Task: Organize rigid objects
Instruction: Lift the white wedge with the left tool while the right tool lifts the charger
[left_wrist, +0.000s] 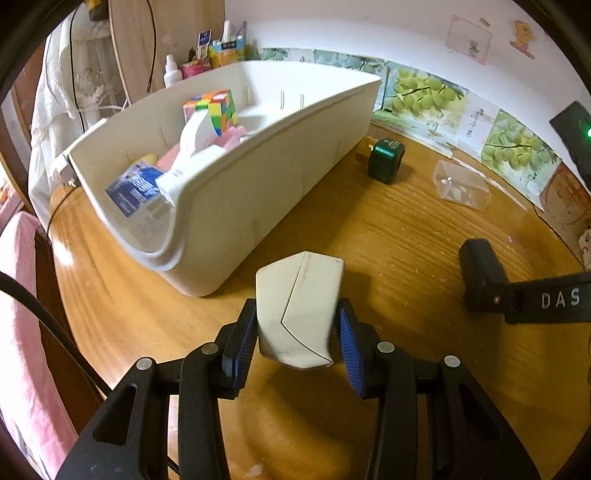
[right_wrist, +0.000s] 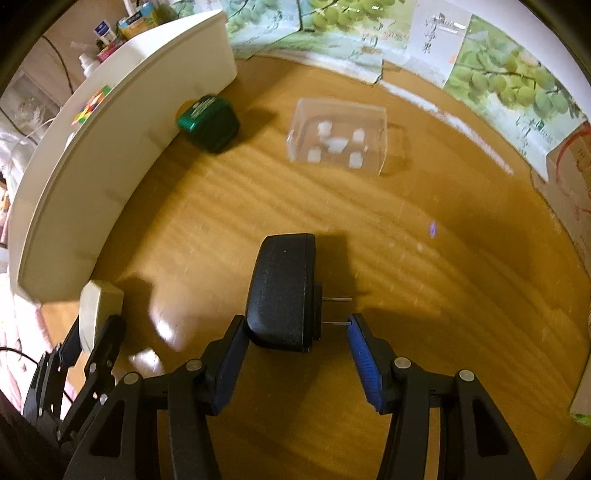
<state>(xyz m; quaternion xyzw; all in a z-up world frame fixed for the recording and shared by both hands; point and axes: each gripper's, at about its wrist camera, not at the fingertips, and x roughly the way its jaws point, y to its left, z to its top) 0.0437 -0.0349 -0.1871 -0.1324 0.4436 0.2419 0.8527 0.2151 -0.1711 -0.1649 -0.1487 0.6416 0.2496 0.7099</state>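
While the left gripper (left_wrist: 297, 341) pinches one cream, smooth plastic block with an angled seam (left_wrist: 297, 314) between its ribbed blue pads (left_wrist: 349, 354), lifted just off the glossy wood-grain tabletop (left_wrist: 388, 236), the right gripper (right_wrist: 295, 343) straddles one matte black plastic plug adapter (right_wrist: 282, 291): left pad against the adapter's rounded body, right pad touching the tip of one of its two thin metal prongs (right_wrist: 338, 299), so it looks clamped, jaws about half spread. One long cream plastic bin with curved smooth walls (left_wrist: 258, 192) sits near the held block, along the table's left side; inside it, one multicoloured puzzle cube (left_wrist: 214, 110), one blue printed box (left_wrist: 135, 188), pink items and a white curved piece, packed toward one end. Loose on the table: one dark green rounded plastic adapter (right_wrist: 208, 123) just beside the bin's outer wall, and one clear rectangular plastic box (right_wrist: 338, 142) with small white bits inside, well apart from both grippers. Open tabletop between bin and clear box. Grape-print paper sheets (right_wrist: 498, 70) line the far edge.
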